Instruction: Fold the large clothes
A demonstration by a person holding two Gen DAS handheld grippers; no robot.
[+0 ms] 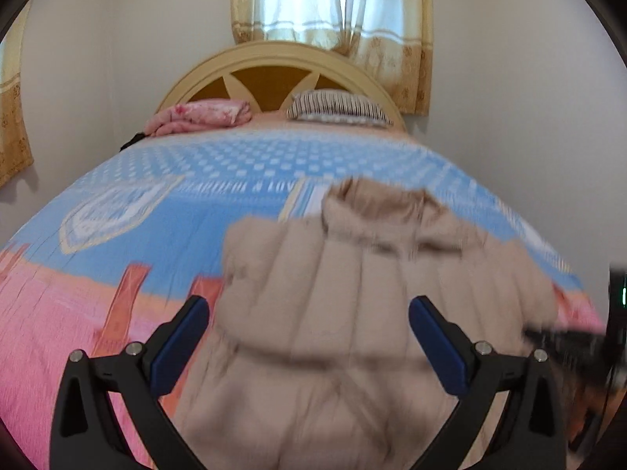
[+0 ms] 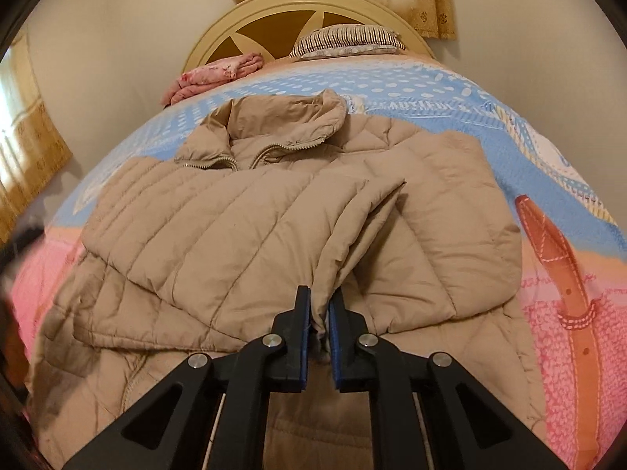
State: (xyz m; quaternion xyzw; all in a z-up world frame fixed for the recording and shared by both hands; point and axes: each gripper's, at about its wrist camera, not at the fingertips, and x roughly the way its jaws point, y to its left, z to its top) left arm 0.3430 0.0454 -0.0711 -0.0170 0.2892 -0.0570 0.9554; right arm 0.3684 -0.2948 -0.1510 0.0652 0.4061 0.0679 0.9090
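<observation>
**Puffer jacket partly folded on a bed, one gripper pinching its cuff**

Bedroom walls, a curtained window (image 1: 333, 0) and a curved wooden headboard (image 2: 305, 11) frame a bed whose bedspread (image 1: 137, 215) is blue with pink. On it, towards the near edge, lies a beige quilted jacket (image 2: 243, 211), collar pointing at the headboard and zip partly open.

Both sleeves appear folded across the chest, probably to narrow the jacket before it is doubled over. The right gripper (image 2: 320, 309) has its jaws nearly closed on the end of one sleeve, likely to place or tighten that fold. The left gripper (image 1: 309, 313) hovers over the jacket with jaws wide apart and nothing between them, seemingly free for the next grasp.

Motion blur smears the left view, so the jacket's seams there are hard to read. Its hem is cut off below both views. A striped pillow (image 2: 348, 41) and a folded pink cloth (image 2: 219, 72) rest by the headboard.
</observation>
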